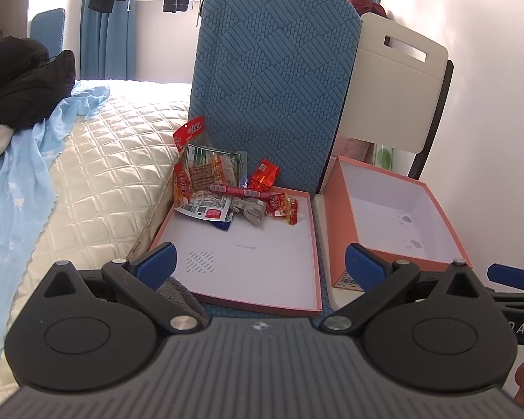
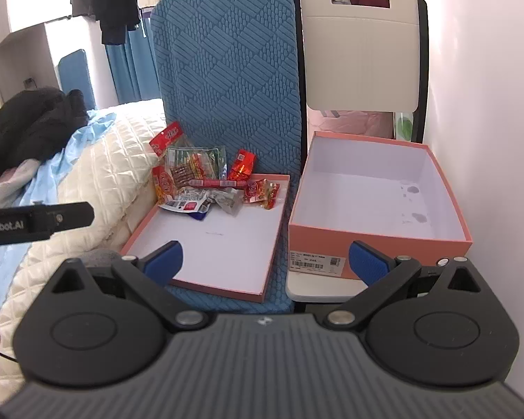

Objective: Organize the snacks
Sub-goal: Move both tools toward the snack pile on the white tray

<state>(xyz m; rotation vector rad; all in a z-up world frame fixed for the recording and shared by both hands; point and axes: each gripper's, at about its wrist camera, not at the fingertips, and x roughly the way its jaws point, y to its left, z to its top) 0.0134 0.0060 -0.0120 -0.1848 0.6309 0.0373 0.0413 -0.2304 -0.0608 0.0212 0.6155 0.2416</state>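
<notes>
Several snack packets (image 1: 223, 188) (image 2: 206, 181) lie piled at the far end of a shallow pink box lid (image 1: 262, 265) (image 2: 227, 244) on a blue chair seat. Among them are a red sausage stick (image 1: 239, 191) (image 2: 217, 184) and a red wrapped candy (image 1: 263, 174) (image 2: 241, 166). An empty deep pink box (image 1: 394, 216) (image 2: 373, 192) stands to the right on a white chair. My left gripper (image 1: 260, 262) is open and empty, above the lid's near edge. My right gripper (image 2: 265, 262) is open and empty, near the gap between lid and box.
The blue chair back (image 1: 272, 76) (image 2: 227, 70) rises behind the snacks. A white chair back (image 1: 398, 87) (image 2: 359, 45) stands behind the box, with a wall to the right. A quilted cream bed (image 1: 97, 174) (image 2: 97, 167) with blue cloth and dark clothes lies left.
</notes>
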